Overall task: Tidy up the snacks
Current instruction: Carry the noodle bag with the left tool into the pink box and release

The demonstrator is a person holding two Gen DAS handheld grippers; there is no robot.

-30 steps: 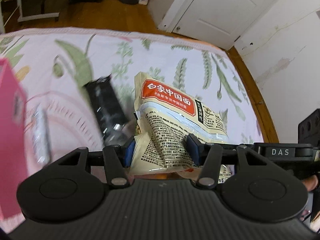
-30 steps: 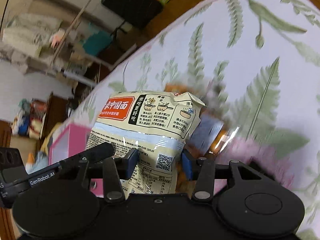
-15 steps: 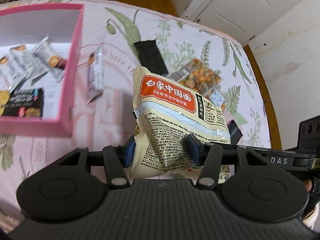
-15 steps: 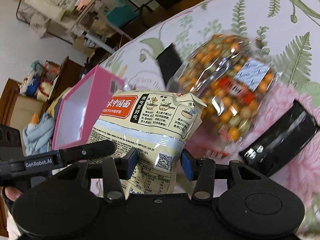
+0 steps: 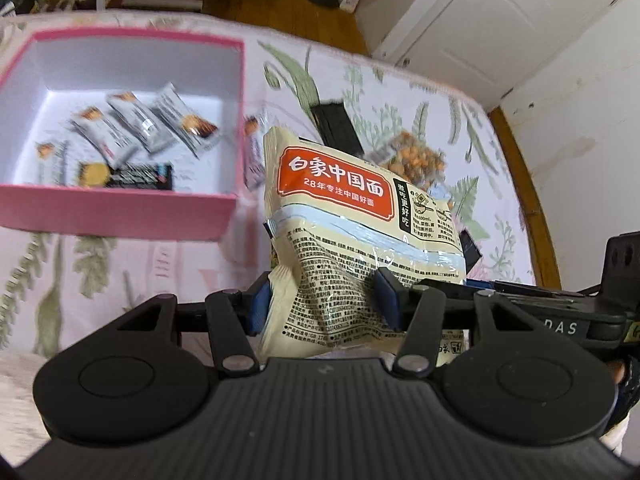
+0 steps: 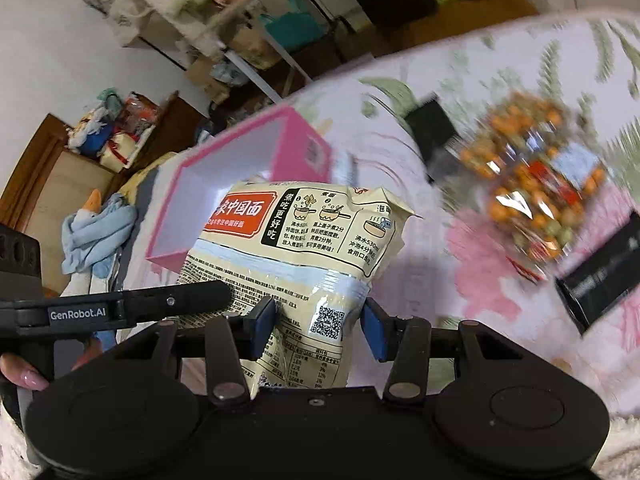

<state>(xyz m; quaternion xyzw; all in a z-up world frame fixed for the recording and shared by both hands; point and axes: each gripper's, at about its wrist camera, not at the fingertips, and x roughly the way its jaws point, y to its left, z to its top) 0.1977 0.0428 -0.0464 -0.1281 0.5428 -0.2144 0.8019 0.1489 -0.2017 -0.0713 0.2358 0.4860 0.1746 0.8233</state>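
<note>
Both grippers hold one cream noodle packet (image 5: 352, 232) with an orange label, lifted above the bed. My left gripper (image 5: 322, 304) is shut on its lower edge. My right gripper (image 6: 318, 330) is shut on the same packet (image 6: 304, 256) from the other side. A pink box (image 5: 120, 208) with a white inside stands to the left and holds several small snack packets (image 5: 132, 128). The box also shows in the right wrist view (image 6: 240, 160), beyond the packet.
On the floral bedspread (image 5: 120, 264) lie a clear bag of orange and green snacks (image 6: 532, 184), a black packet (image 5: 336, 124), another black packet (image 6: 604, 276) and a small wrapped bar (image 5: 254, 148) beside the box. White door (image 5: 480, 20) and wall at the right.
Both grippers have swung left with the noodle packet. The pink box has come fully into the left wrist view and now sits just left of the packet.
</note>
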